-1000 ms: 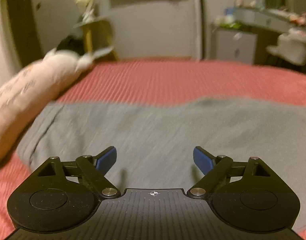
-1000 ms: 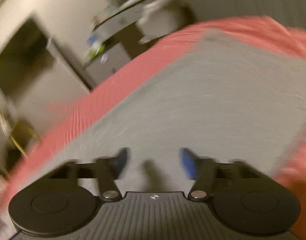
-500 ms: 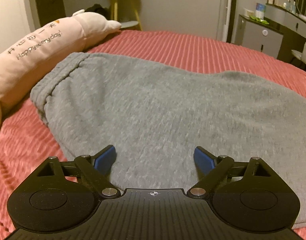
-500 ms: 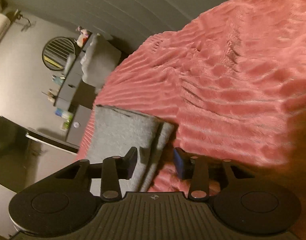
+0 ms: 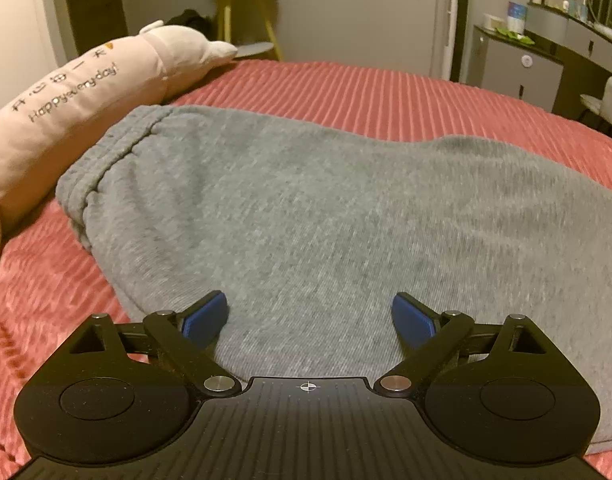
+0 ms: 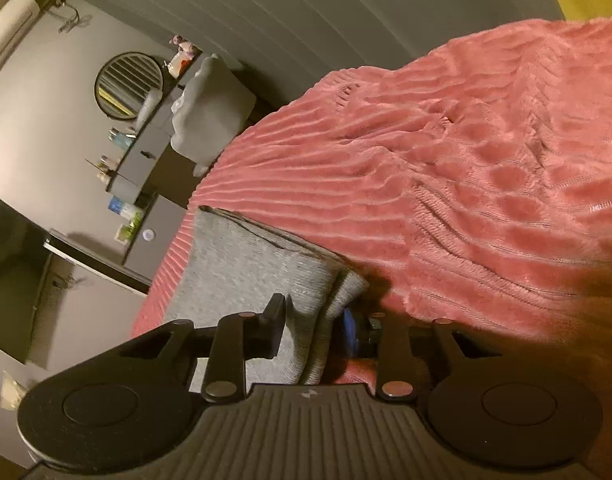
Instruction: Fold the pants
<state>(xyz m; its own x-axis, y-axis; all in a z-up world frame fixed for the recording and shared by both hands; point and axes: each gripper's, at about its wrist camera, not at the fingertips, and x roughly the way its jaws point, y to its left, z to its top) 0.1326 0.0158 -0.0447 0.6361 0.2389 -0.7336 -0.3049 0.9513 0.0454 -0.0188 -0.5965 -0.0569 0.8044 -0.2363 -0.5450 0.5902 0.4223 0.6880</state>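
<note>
Grey sweatpants lie flat on a red ribbed bedspread, waistband at the left. My left gripper is open and empty, low over the near edge of the pants. In the right wrist view the leg end of the pants shows as stacked layers. My right gripper is rolled sideways with its jaws around the corner of these layers, narrowly apart and touching the cloth on both sides.
A long pink plush pillow lies along the left side of the pants. A yellow side table and a grey dresser stand beyond the bed. Rumpled red bedspread spreads to the right of the leg end.
The left gripper has steadied and dropped closer over the pants. The right gripper swung from above the pants to the leg end and its jaws have closed in on the cloth layers.
</note>
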